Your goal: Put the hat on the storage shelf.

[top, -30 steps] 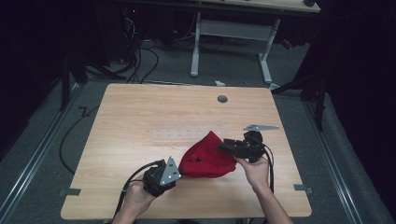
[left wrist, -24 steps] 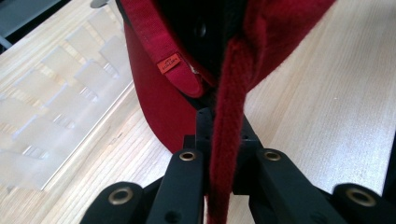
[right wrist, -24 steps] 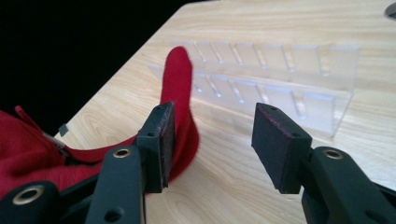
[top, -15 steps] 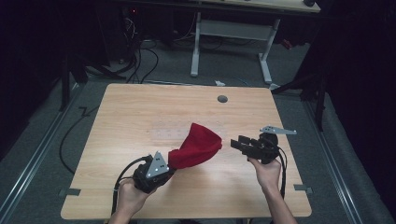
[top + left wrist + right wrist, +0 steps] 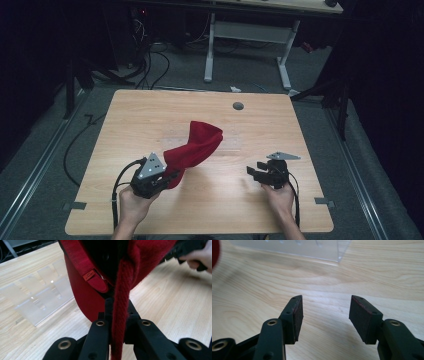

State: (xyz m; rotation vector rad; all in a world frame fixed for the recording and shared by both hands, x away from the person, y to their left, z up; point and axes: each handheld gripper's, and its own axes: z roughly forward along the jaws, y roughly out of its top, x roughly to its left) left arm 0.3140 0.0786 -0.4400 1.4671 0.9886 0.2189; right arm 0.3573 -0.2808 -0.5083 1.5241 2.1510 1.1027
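Listing by view. High view: left gripper (image 5: 172, 176) clamped on a red knitted hat (image 5: 195, 145), which is lifted above the wooden table (image 5: 150, 115); right gripper (image 5: 251, 173) apart from it, jaws parted, nothing between them, having just been opening. Left gripper view: hat rim pinched between the jaws; clear plastic stand (image 5: 40, 300) lies beyond. Right gripper view: bare pads (image 5: 359, 315) over the tabletop.

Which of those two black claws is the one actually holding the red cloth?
The left claw, at the table's near left, is shut on the red cloth. The right claw stands open with nothing between its pads, apart from the cloth.
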